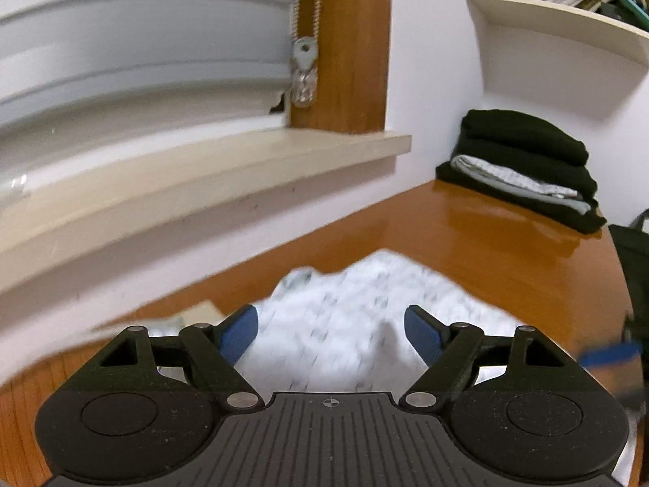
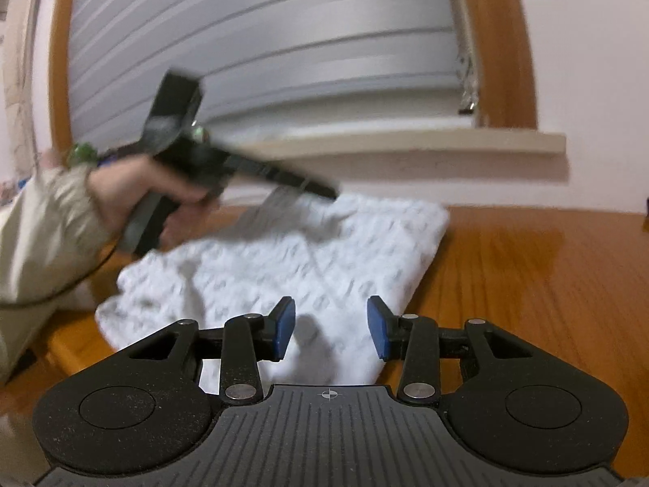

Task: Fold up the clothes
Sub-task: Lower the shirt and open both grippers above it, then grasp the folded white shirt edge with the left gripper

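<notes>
A white garment with a faint grey print (image 1: 365, 316) lies partly folded on the glossy wooden table (image 1: 507, 251). My left gripper (image 1: 330, 318) hovers over it, open, its blue pads wide apart with nothing pinched. In the right wrist view the same garment (image 2: 308, 259) spreads across the middle of the table. My right gripper (image 2: 330, 310) sits above the garment's near edge, open, with its pads apart and clear of the cloth. A hand in a beige sleeve (image 2: 121, 203) holds the blurred left gripper (image 2: 320, 192) over the garment's far left part.
A stack of folded black and pale grey clothes (image 1: 523, 166) sits in the table's far right corner by the wall. A window sill (image 1: 203, 170) and closed shutter (image 1: 142, 40) run along the back. A shelf with books (image 1: 568, 12) hangs above the stack.
</notes>
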Demonstrator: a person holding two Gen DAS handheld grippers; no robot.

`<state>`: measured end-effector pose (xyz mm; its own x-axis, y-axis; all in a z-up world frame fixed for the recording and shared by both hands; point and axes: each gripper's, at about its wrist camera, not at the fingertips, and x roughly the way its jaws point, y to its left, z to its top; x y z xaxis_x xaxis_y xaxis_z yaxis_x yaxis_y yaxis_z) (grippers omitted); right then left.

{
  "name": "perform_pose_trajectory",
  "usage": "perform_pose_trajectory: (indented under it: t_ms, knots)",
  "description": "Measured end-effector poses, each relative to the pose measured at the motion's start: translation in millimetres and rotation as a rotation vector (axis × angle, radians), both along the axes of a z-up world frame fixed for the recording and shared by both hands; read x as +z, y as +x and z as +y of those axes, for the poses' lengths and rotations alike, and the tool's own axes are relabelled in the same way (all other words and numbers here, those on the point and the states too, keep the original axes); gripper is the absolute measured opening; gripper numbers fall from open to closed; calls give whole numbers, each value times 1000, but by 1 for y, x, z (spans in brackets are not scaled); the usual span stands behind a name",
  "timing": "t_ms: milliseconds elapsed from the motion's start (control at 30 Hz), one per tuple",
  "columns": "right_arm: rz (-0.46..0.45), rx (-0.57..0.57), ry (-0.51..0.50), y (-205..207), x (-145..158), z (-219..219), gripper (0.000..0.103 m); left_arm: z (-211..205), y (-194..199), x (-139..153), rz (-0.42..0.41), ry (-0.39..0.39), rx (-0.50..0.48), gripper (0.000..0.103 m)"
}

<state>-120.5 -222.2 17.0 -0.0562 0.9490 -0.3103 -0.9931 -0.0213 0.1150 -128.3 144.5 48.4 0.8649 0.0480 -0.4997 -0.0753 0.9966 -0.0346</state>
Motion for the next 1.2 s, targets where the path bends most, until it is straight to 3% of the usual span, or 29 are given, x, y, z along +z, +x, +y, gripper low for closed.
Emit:
perform_pose_trajectory:
  t_ms: [100,133,167,267,367,533,667,767,867,1067,1200]
  knots:
    - [-11,-6,14,2,12,19,39,4,-7,-10,-8,-15,-10,82]
    - [-3,7,0,4,14,30,31,6,-11,-12,-15,-26,-16,82]
    - [3,14,-22,5,15,41,22,8,-13,-14,-19,-37,-24,82]
    - [-57,-17,-134,5,10,70,15,15,-19,-19,-12,-54,-35,80]
    - [-95,5,-216,4,9,80,14,19,-24,-20,5,-51,-50,80]
    - [-139,51,-264,8,19,89,16,23,-29,-15,-20,-74,-47,80]
    - [-126,15,-236,25,31,111,16,24,-31,-13,-29,-72,-53,80]
    - [-170,-13,-298,37,24,136,16,28,-29,-18,3,-86,-52,76]
    - [-96,13,-304,53,19,140,16,32,-28,-21,26,-105,-53,75]
    - [-117,14,-281,50,15,135,17,34,-34,-20,18,-118,-49,75]
    - [-99,-7,-243,51,22,126,33,42,-58,-15,-23,-150,8,78]
